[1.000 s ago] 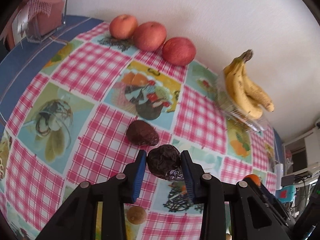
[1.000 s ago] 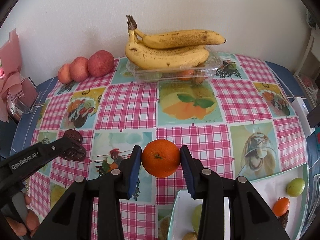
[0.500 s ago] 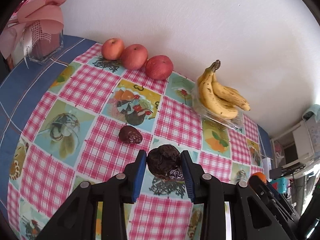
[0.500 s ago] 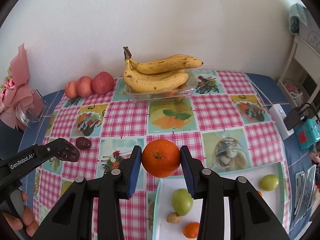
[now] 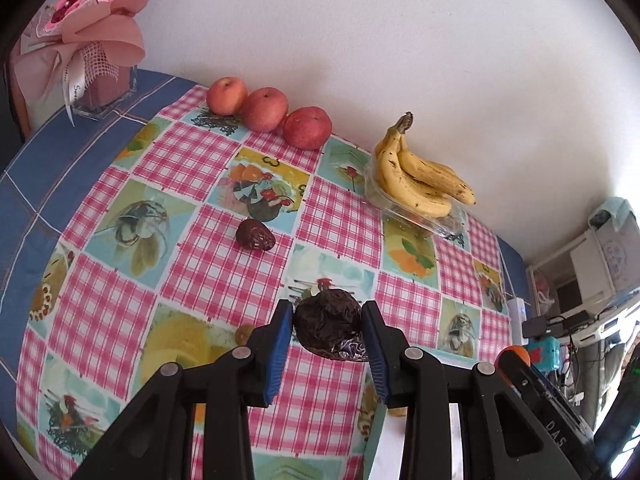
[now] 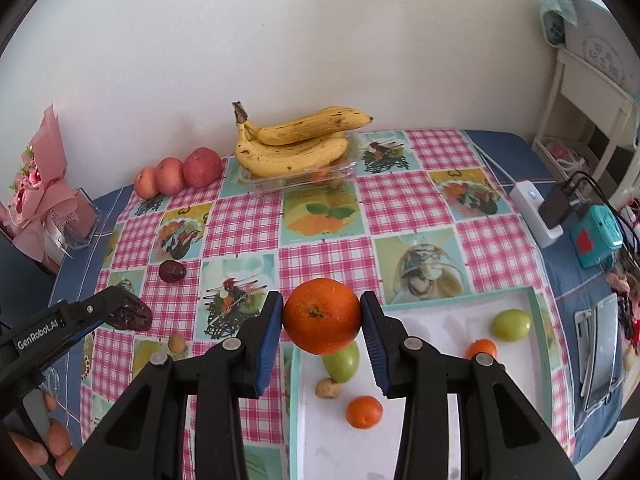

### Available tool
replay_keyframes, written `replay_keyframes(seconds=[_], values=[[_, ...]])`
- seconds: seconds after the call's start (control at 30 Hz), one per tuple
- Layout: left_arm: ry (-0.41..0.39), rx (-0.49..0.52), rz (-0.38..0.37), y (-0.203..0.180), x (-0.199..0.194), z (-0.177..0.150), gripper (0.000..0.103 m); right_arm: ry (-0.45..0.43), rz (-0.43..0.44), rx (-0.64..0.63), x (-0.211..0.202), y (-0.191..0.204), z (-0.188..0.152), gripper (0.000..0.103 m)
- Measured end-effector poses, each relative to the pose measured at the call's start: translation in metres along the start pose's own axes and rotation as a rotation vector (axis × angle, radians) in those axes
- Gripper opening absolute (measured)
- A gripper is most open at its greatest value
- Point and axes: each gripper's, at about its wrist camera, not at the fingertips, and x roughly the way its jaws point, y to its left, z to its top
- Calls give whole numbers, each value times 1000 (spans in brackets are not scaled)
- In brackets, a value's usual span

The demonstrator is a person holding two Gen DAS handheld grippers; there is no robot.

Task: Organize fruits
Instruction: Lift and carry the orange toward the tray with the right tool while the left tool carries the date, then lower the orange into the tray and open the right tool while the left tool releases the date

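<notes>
White wall backs a table covered by a pink checked tablecloth (image 6: 320, 264) with printed picture squares, laid over blue cloth. Along the far edge of the tabletop sit three apples (image 6: 178, 174) in a row, touching one another, and beside them a bunch of bananas (image 6: 296, 144) resting on a clear plastic box (image 6: 344, 168). A pink bouquet (image 5: 86, 36) stands at the far left corner.

The left gripper (image 5: 326, 330) is clenched on a dark wrinkled fruit (image 5: 328, 328), held above the cloth near the front edge. A second dark fruit (image 5: 255, 235) lies alone on the cloth, well apart from the apples.

The right gripper (image 6: 322, 322) grasps an orange (image 6: 322, 316) between its blue pads, held over the left rim of a white tray (image 6: 440, 308) with a teal border at the near right of the tabletop. Inside the tray lie a green fruit (image 6: 342, 362), a small tan piece (image 6: 328, 388), a small orange fruit (image 6: 364, 412), another green fruit (image 6: 512, 324) and another small orange one (image 6: 482, 350). A small tan fruit (image 6: 177, 343) lies on the cloth left of the tray.

A white power strip (image 6: 538, 212) and a teal device (image 6: 596, 236) sit at the right edge.
</notes>
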Motion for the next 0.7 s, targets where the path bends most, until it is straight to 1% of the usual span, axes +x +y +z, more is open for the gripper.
replay_keyframes(seconds=[0.17,0.33,0.47,0.53,0.7], values=[[9,37,17,-11,-4,-13,38,14,-11,32,-8,-17,-10,41],[34,113,15,-34,-4,-33,38,46,-35,57,-11,-37,-32,41],[81,194,10,-57,6,-60,38,80,-48,97,-8,-56,-49,41],[117,238,-1,-70,14,-76,38,101,-58,108,-3,-62,-57,41],[194,307,-5,-91,34,-106,38,171,-101,133,15,-81,-75,41]])
